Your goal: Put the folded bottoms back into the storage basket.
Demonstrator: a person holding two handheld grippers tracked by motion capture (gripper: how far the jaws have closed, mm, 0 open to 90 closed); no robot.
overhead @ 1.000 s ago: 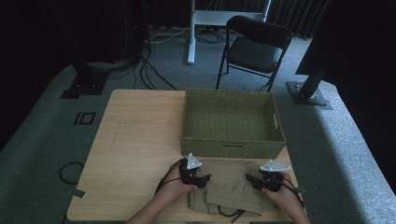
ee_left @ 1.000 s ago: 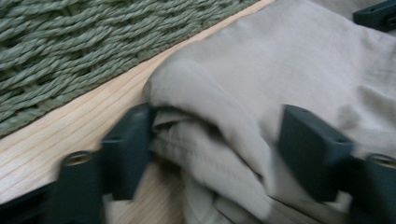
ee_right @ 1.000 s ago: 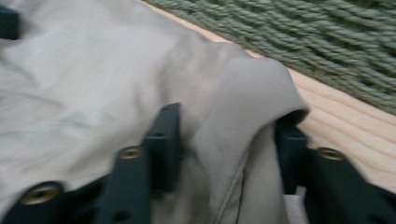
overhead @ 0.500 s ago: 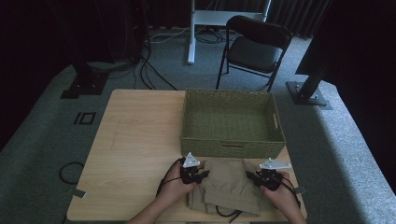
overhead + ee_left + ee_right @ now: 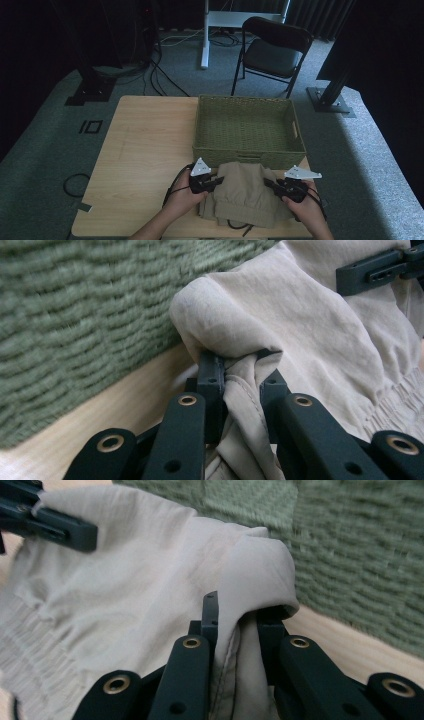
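A beige garment with an elastic waistband [image 5: 245,192] lies folded at the table's front edge, just before the woven green basket [image 5: 247,125]. My left gripper [image 5: 218,180] is shut on the garment's left side, with a fold of cloth [image 5: 240,385] pinched between its jaws. My right gripper [image 5: 270,184] is shut on the right side, its jaws clamping a hemmed fold [image 5: 235,625]. Both pinched edges are raised a little off the table, close to the basket's front wall [image 5: 75,330]. In each gripper view the other gripper's jaws show at the far side of the cloth.
The basket is empty and takes up the table's back right. Bare wooden tabletop [image 5: 145,145] stretches to the left. A black folding chair [image 5: 272,50] and stand bases stand on the carpet beyond the table. Cables trail from both grippers at the front edge.
Both grippers have moved forward toward the basket with the garment pinched, bunching its far edge up against the basket's front wall.
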